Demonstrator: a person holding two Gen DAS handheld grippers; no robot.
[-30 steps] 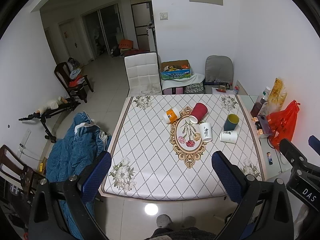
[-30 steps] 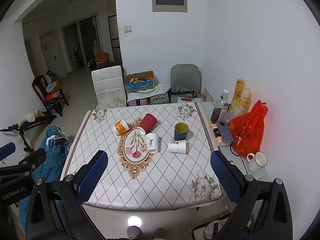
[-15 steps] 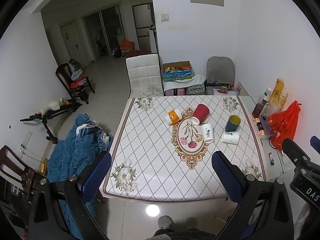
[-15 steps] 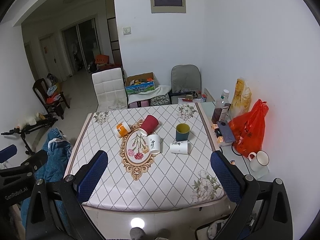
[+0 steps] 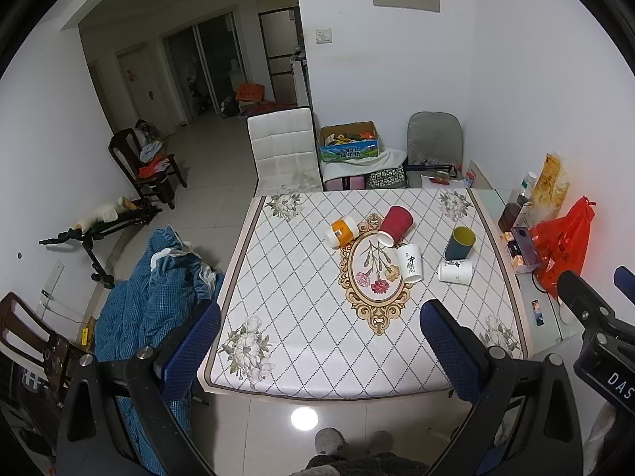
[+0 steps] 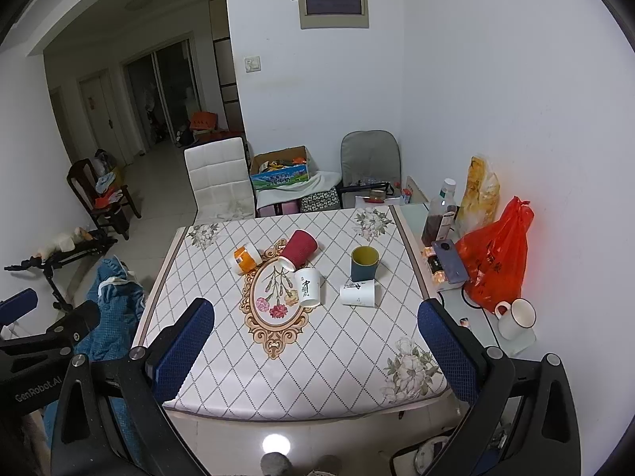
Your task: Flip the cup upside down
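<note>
Several cups sit on a table (image 5: 278, 317) with a quilted floral cloth. An orange cup (image 5: 340, 231), a red cup (image 5: 395, 220) and two white paper cups (image 5: 410, 263) (image 5: 455, 271) lie on their sides. A dark teal cup (image 5: 459, 243) with a yellow inside stands upright. From the right wrist I see the same red cup (image 6: 298, 248), teal cup (image 6: 364, 263) and white cups (image 6: 308, 287) (image 6: 358, 293). My left gripper (image 5: 320, 311) and right gripper (image 6: 314, 307) hover open and empty above the table's near edge, well short of the cups.
A white chair (image 5: 283, 150) stands at the table's far side. To the right, a side shelf holds an orange plastic bag (image 6: 496, 261), a bottle (image 6: 438, 214) and a white mug (image 6: 516, 317). A blue blanket (image 5: 151, 297) lies left of the table. A person's feet (image 5: 349, 440) show below.
Both views have drifted only slightly. The cups have not moved and both grippers have stayed open.
</note>
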